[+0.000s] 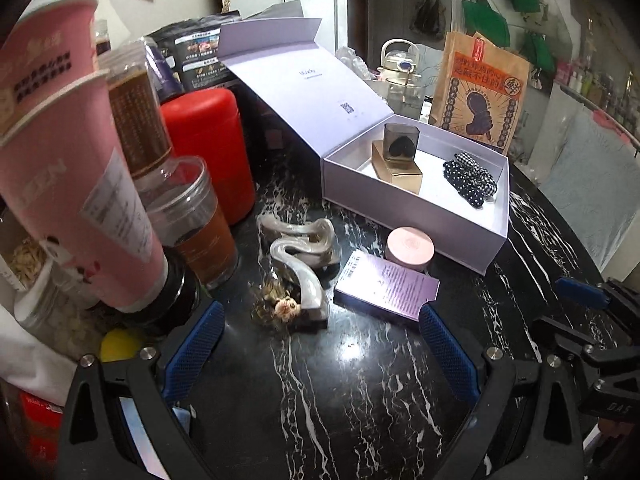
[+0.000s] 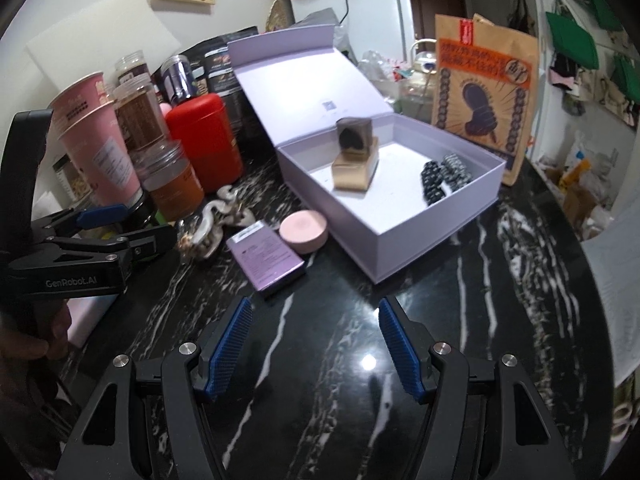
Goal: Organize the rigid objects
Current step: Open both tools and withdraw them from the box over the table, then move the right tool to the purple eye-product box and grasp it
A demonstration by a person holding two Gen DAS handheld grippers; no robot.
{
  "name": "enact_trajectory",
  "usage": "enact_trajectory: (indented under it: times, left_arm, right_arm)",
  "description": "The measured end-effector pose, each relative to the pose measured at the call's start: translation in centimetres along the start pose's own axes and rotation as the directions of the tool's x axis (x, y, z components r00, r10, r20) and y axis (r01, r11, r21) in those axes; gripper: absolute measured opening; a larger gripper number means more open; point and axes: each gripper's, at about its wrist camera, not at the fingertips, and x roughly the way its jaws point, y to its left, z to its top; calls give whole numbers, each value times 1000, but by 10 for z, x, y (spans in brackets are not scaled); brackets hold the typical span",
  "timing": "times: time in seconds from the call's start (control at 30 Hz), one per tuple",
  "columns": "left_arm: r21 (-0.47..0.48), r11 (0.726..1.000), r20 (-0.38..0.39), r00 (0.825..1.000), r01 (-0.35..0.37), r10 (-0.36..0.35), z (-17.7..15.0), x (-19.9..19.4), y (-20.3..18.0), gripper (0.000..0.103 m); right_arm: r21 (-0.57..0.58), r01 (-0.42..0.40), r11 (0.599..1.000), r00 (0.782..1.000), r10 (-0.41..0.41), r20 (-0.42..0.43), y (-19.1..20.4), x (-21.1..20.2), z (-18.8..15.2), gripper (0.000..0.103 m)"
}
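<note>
glossy lilac carton [image 1: 386, 286], lying flat

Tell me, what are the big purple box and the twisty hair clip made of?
The purple box looks like stiff matte cardboard: flat walls, folded lid, no shine. The hair clip looks like glossy pearly plastic, since it glints under the light, though I can't be sure.

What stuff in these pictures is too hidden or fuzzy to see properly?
- Left wrist view: the pink round tin is half hidden behind the purple flat box.
- Left wrist view: the small figure is blurred; I cannot tell what it is.
- Right wrist view: the gold box in the lilac gift box is smeared by motion.
- Both views: the print inside the lid is too small to read.
</note>
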Motion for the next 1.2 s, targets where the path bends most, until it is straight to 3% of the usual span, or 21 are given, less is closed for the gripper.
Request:
enact_trajectory:
  times: [0.73,0.93,1.2]
  left_arm:
    - [-83,991,-17,995,101,-103,-14,38,31,100]
    - [-126,984,-32,991,123,-128,-13,52,41,100]
    - [-104,987,-52,990,122,-128,-8,64,41,100]
  right_arm:
    - [-109,-164,980,984,155,-82,19,63,12,67]
    - [-122,-182,976,980,169,-110,20,83,18,67]
    - [-195,-171,966,979,145,-143,30,105,21,67]
